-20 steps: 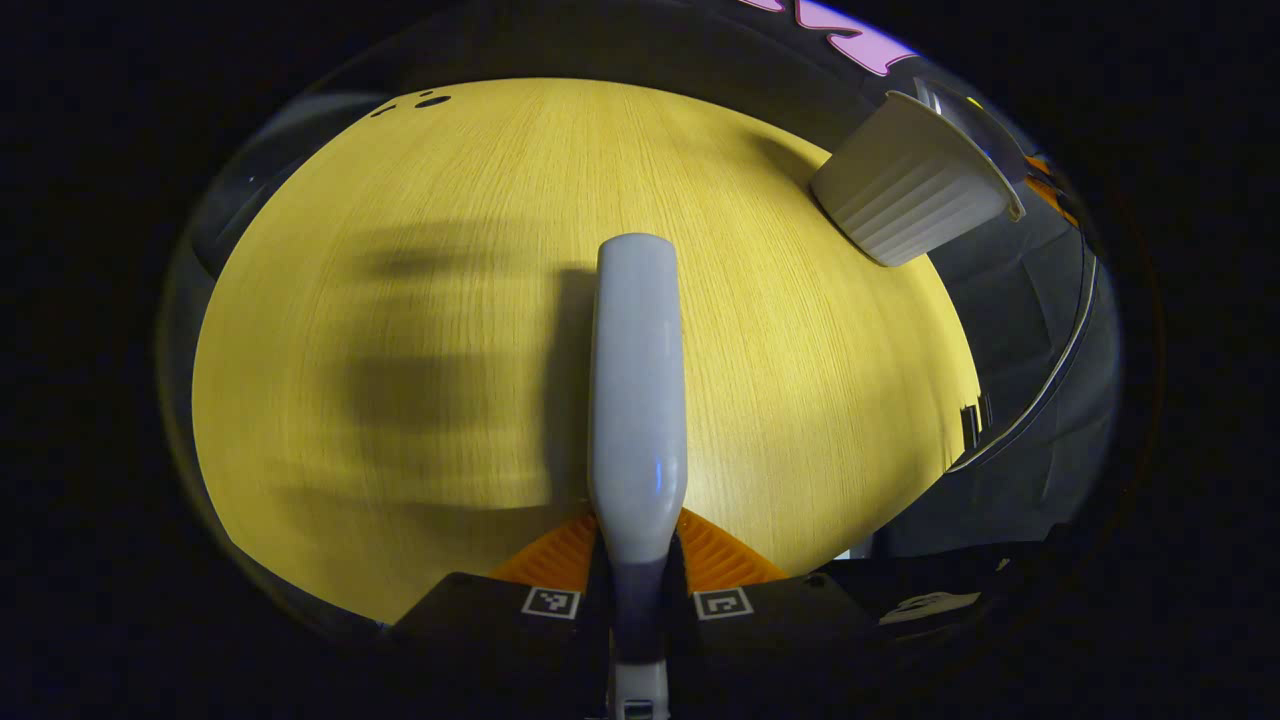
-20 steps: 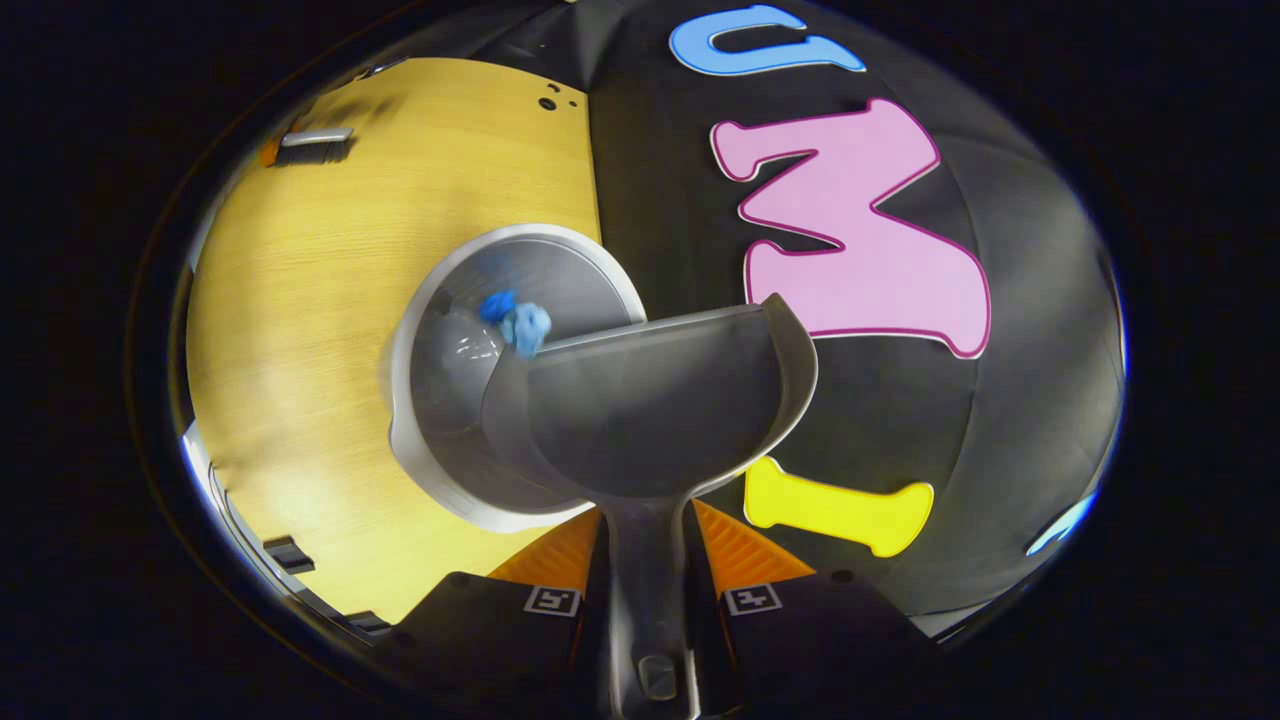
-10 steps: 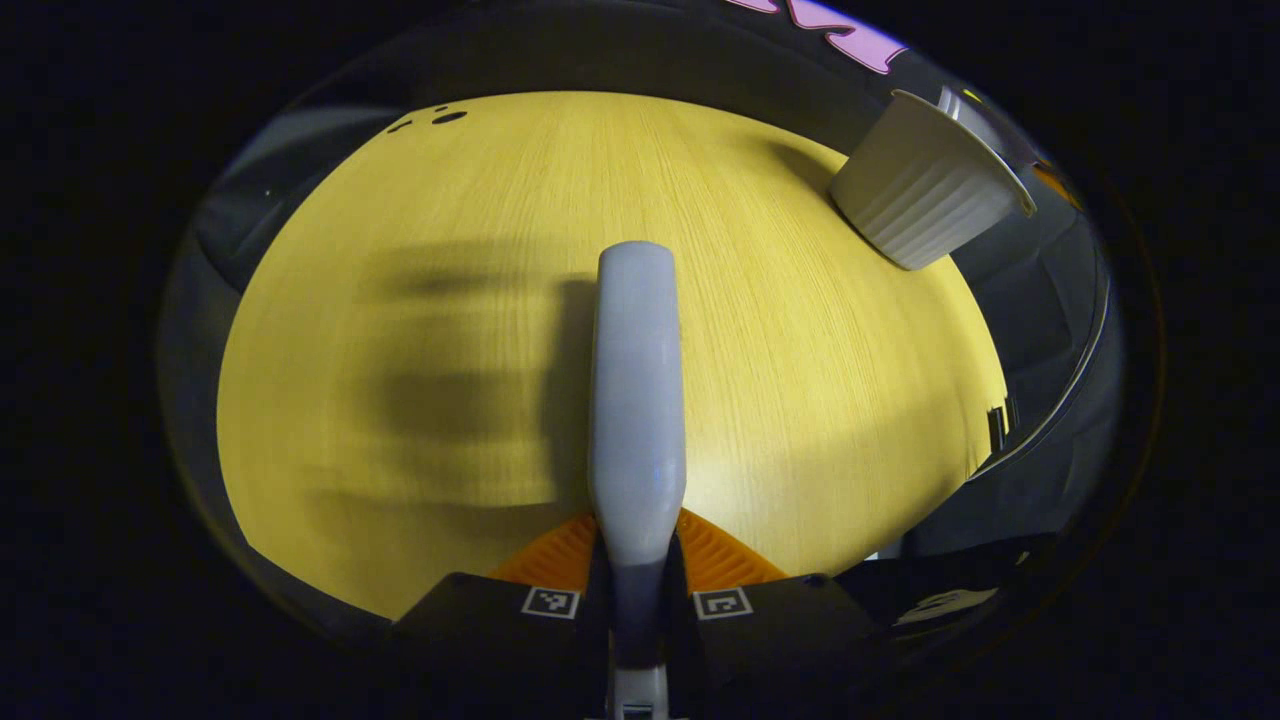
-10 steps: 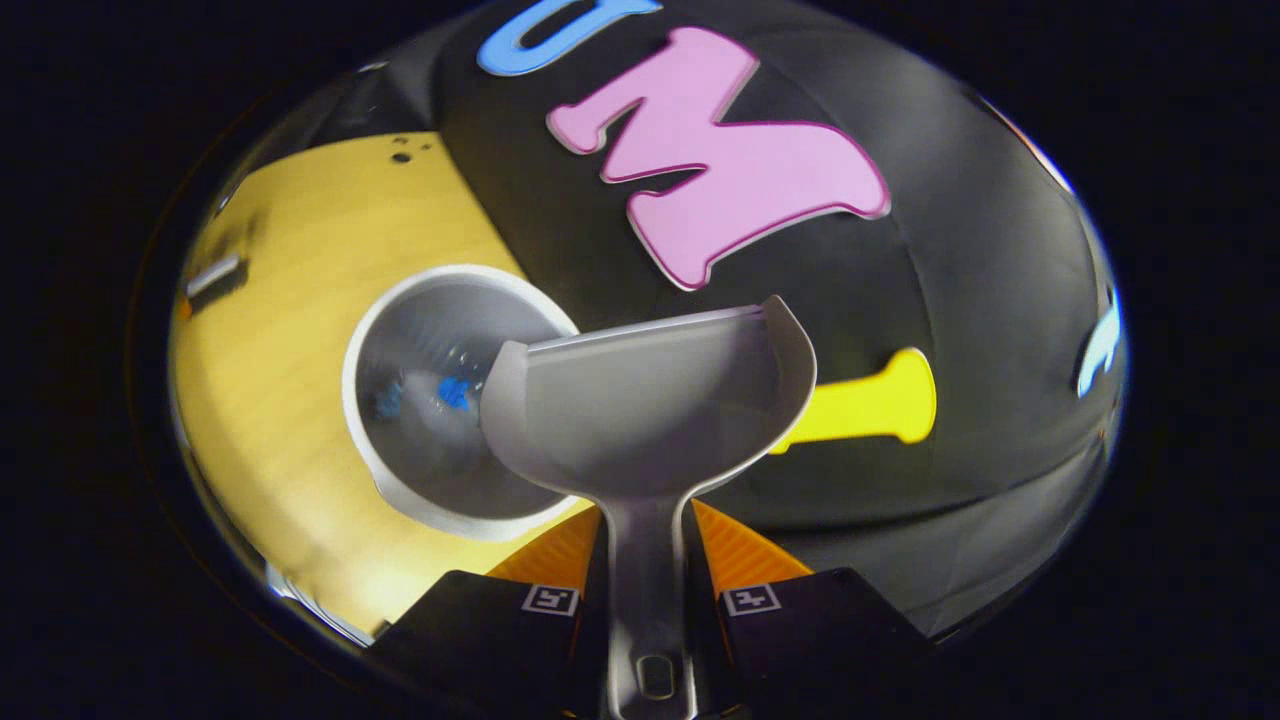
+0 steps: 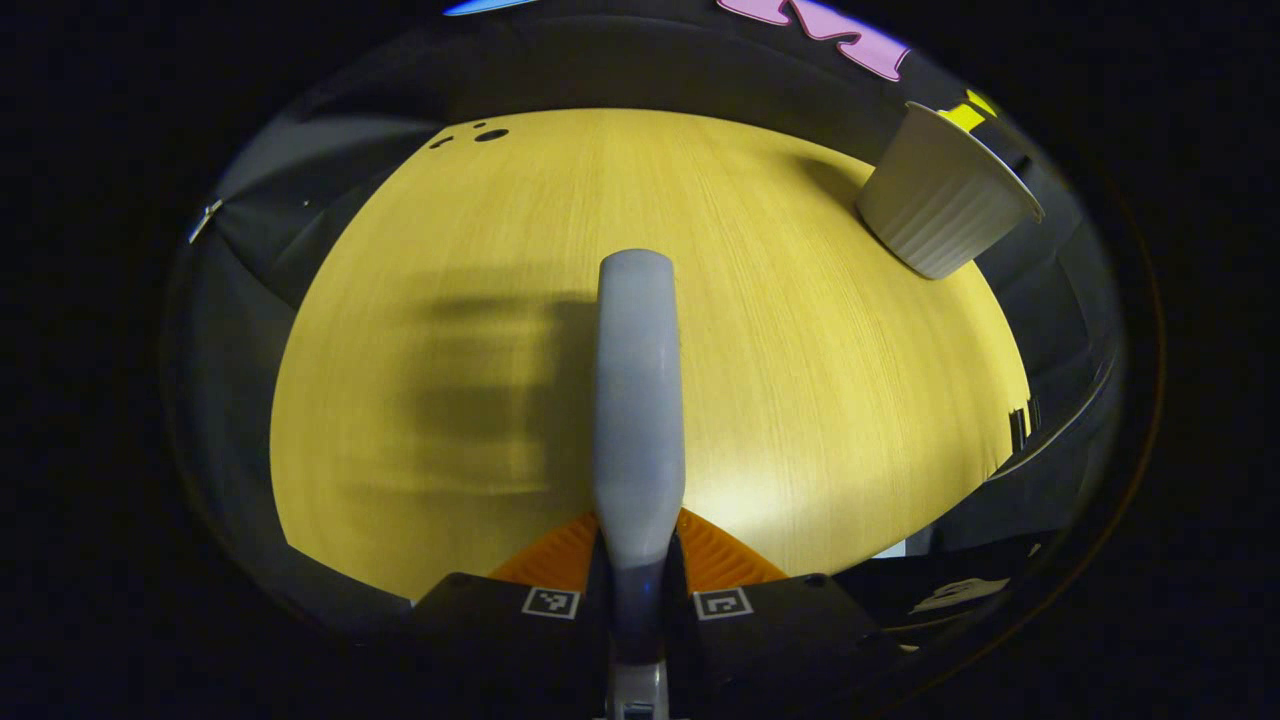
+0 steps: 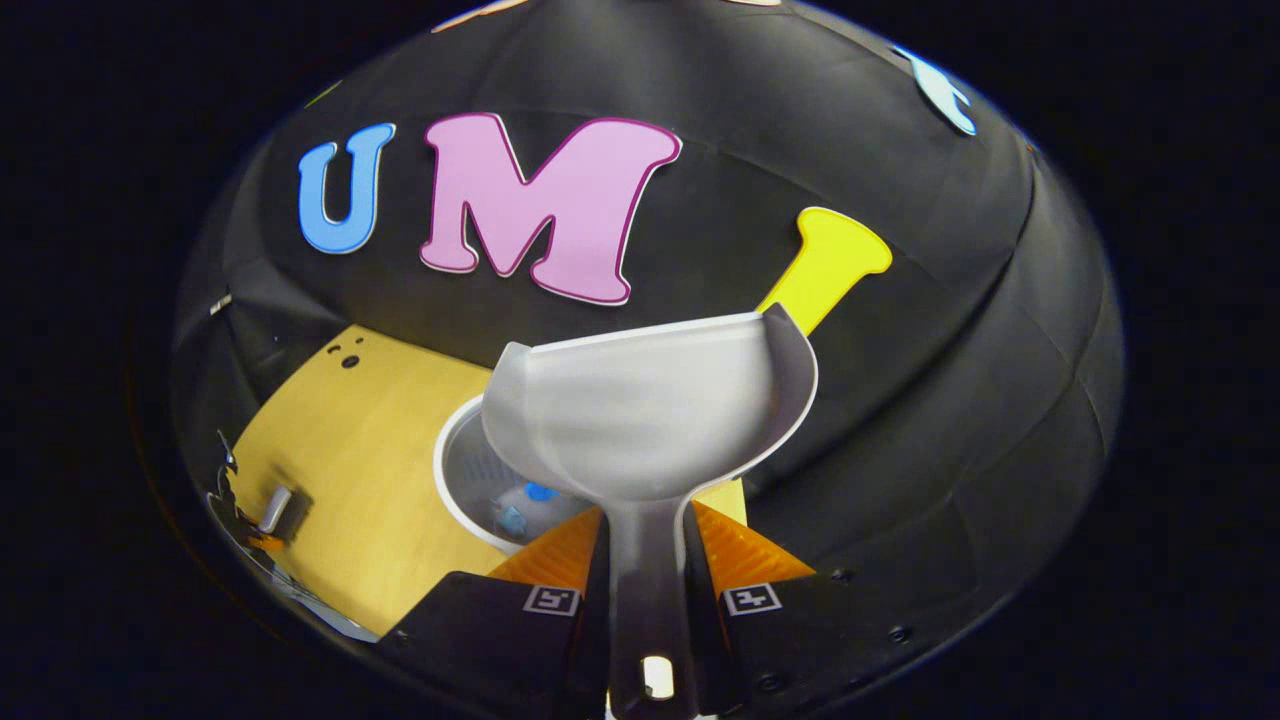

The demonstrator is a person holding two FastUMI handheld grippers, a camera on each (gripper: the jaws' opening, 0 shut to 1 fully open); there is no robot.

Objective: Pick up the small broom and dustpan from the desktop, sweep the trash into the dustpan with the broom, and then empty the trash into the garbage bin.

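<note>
Jaws of the left gripper (image 5: 637,560) are clenched on the handle of the small broom (image 5: 637,400), which runs straight out from between the two fingers along the centre of the left gripper view, its rounded grey back toward the camera and its far end standing over the wooden desktop (image 5: 780,380). The bristles cannot be made out from this angle. A broad shadow lies on the desktop to the left of the broom. The white ribbed garbage bin (image 5: 945,200) stands near the far right corner of the desktop, well apart from the broom. Jaws of the right gripper (image 6: 650,570) are clenched on the handle of the dustpan (image 6: 650,410), the handle passing between the fingers and the grey scoop spreading out directly ahead, its open edge toward the booth wall. In the right gripper view the garbage bin (image 6: 460,490) sits just below and to the left of the dustpan, partly hidden behind the scoop, with blue and pale trash (image 6: 525,500) lying in its bottom. The scoop itself appears bare. The desktop (image 6: 360,480) extends to the lower left.
</note>
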